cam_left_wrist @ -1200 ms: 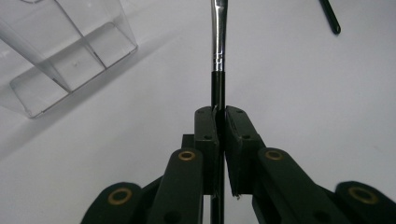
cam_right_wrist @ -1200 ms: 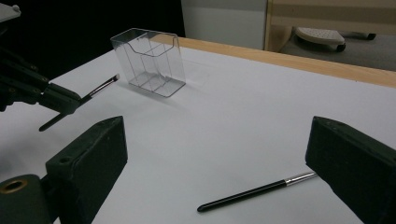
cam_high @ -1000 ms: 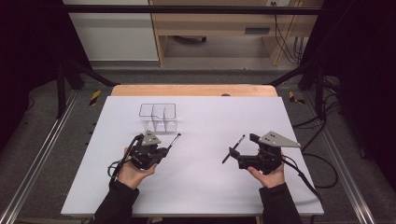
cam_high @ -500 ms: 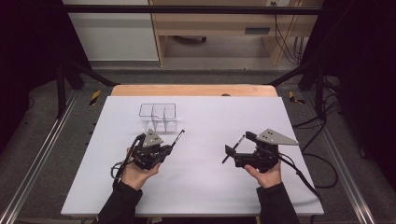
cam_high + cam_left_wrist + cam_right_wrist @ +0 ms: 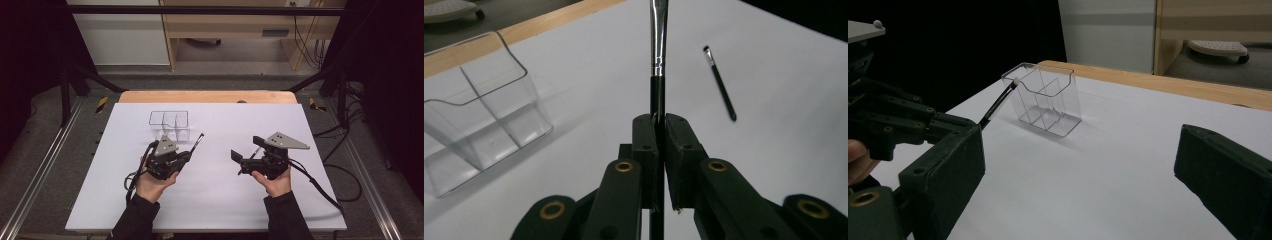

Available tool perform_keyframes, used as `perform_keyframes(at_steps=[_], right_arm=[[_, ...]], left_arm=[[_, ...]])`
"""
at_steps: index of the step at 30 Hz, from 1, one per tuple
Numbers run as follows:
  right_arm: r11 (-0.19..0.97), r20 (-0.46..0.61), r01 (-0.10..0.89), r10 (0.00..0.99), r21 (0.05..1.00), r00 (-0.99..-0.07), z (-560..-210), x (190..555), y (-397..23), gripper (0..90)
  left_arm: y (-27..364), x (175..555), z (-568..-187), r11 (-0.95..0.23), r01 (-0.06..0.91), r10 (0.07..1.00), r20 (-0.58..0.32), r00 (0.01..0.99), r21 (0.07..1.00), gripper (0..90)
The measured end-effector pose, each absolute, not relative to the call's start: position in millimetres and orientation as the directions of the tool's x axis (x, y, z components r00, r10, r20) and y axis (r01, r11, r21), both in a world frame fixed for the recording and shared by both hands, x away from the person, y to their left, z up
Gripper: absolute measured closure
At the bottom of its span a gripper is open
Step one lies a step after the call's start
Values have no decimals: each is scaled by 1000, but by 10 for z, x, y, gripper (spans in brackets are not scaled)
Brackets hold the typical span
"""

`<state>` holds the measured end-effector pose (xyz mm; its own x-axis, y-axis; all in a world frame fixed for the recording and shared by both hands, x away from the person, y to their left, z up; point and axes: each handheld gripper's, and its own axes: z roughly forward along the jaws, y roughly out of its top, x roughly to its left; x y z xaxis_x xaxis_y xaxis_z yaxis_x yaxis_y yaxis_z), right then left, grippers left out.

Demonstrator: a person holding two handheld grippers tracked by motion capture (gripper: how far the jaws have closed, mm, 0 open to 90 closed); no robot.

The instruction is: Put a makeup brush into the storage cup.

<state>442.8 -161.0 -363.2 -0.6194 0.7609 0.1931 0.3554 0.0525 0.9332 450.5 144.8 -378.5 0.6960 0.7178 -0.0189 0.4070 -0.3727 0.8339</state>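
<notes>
Two grippers are over the white table (image 5: 215, 200), one in each hand of the person. The left gripper (image 5: 186, 156) has its two jaws pressed together on one thin makeup brush (image 5: 657, 60), which it pinches on the black handle; in the left gripper view the handle passes up between the jaws, and the silver ferrule points away from them, above the table. In the high view this held brush (image 5: 196, 143) sticks out from the gripper toward the far right. The right gripper (image 5: 239, 159) holds nothing: in the right gripper view its two black jaws are spread wide, with only bare white table between them. A second brush (image 5: 720, 82), also thin and black with a small silver ferrule, lies flat on the table, a little beyond the held one and to its right in the left gripper view, well apart from the jaws. So I count two brushes. Farther back stands one clear plastic organizer (image 5: 169, 126), upright, divided inside by thin walls into several compartments; how many exactly I cannot tell. It is just beyond the left gripper, near the tip of the held brush.
</notes>
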Motion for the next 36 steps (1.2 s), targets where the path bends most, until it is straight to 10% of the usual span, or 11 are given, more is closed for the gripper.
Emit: perform_keyframes(at_steps=[36], right_arm=[[-24, 312, 438, 737, 898, -599, -3818, 4551, -1277, 110]], left_arm=[[1089, 4392, -4084, -246, 374, 709, -97, 699, 894, 835]])
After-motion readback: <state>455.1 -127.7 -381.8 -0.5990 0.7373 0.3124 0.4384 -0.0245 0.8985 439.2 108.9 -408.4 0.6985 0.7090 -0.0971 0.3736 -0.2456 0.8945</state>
